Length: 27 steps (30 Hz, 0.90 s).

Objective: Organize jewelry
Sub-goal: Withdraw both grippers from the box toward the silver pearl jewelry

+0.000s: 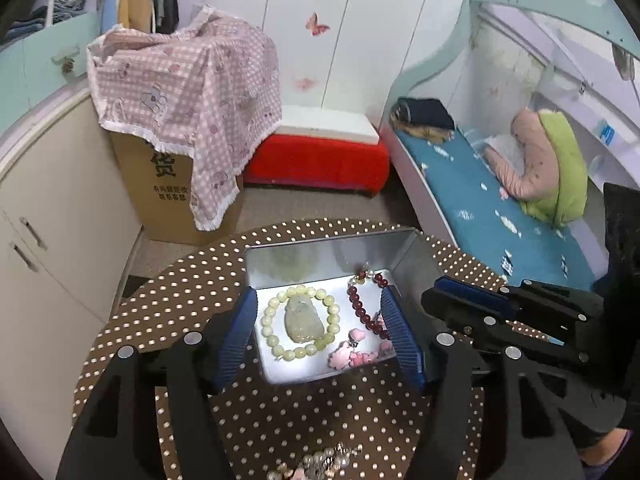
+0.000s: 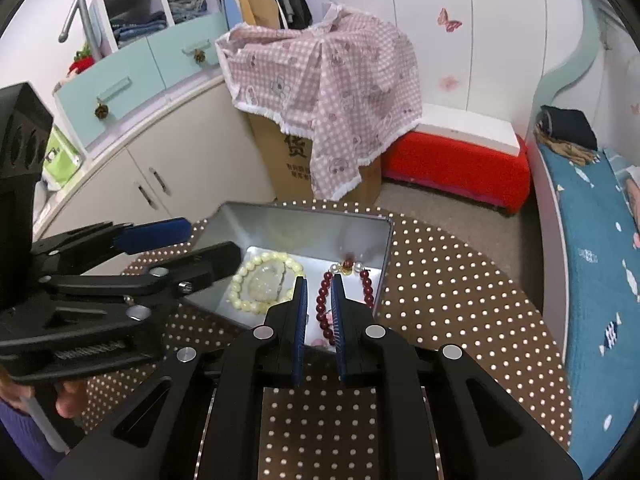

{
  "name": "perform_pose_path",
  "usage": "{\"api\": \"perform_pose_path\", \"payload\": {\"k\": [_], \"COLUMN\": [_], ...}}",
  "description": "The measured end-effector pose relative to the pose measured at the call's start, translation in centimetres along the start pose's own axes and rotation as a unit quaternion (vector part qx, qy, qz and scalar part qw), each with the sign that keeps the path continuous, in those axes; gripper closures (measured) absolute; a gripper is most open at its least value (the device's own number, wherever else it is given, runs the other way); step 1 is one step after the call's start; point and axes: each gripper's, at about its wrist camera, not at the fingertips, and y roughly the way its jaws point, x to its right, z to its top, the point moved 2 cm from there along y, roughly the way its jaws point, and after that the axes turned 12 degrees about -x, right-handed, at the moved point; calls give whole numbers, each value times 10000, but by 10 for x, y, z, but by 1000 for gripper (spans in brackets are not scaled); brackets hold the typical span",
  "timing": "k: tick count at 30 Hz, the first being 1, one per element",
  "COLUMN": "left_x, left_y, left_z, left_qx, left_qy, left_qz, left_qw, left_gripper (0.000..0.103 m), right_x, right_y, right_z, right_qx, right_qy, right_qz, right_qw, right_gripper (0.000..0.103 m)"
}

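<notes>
brown white-dotted tablecloth, dark-red bracelet

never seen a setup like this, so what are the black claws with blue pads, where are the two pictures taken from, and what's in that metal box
The claws are hand-held grippers, one in each of a person's hands, each with a camera looking along its fingers. One picture is from the left gripper, the other from the right gripper.

On the brown polka-dot table stands an open metal tin. Inside lie a pale yellow bead bracelet around a pale carved pendant, a dark red bead bracelet and some pink pieces. More beads lie on the table outside it.

The left gripper is open and holds nothing. The right is nearly shut; no grip shows.
</notes>
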Motion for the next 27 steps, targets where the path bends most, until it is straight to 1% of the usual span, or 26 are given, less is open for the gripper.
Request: {"api": "perform_pose_path", "payload": {"k": [1,3,8,9,10,11,13,17,20,23,27], "left_x": [-1,-4,-16,-19,-21,-23,-27,-36,-43,-50,-55], "left_y": [-9,-21,-50,-53,-58,-60,-65,-67,-62,-53,-41], "left_z": [-3,-8,-29,-34,-41,-46,-60,-85,-103,-121,-136], "left_qx": [89,222,451,490,512,517,553,543,464,358,208], "left_qy": [1,-26,-225,-276,-293,-287,-304,-385,-498,-648,-765], "left_qz": [67,157,187,195,228,258,349,300,368,191,170], "left_qw": [9999,9996,9986,9982,9980,9979,9974,9973,9970,9971,9967], "left_gripper": [35,33,32,32,32,32,32,32,32,32,32], "right_x": [-1,-7,-23,-27,-30,-33,-39,-49,-56,-63,-70], "right_y": [-5,-16,-40,-44,-47,-48,-50,-45,-32,-15,6], "right_z": [-1,-4,-16,-21,-24,-26,-36,-54,-68,-81,-95], "right_qx": [46,119,263,272,284,299,275,157,-21,-234,-474], "right_qy": [-15,-58,-231,-243,-267,-280,-323,-391,-444,-472,-529], "right_qz": [-2,7,-10,-33,-47,-49,-19,-79,-56,-31,-6], "right_qw": [10000,9999,9994,9993,9992,9992,9991,9991,9990,9986,9975], "right_gripper": [89,89,87,81,72,69,68,68,68,68,68]}}
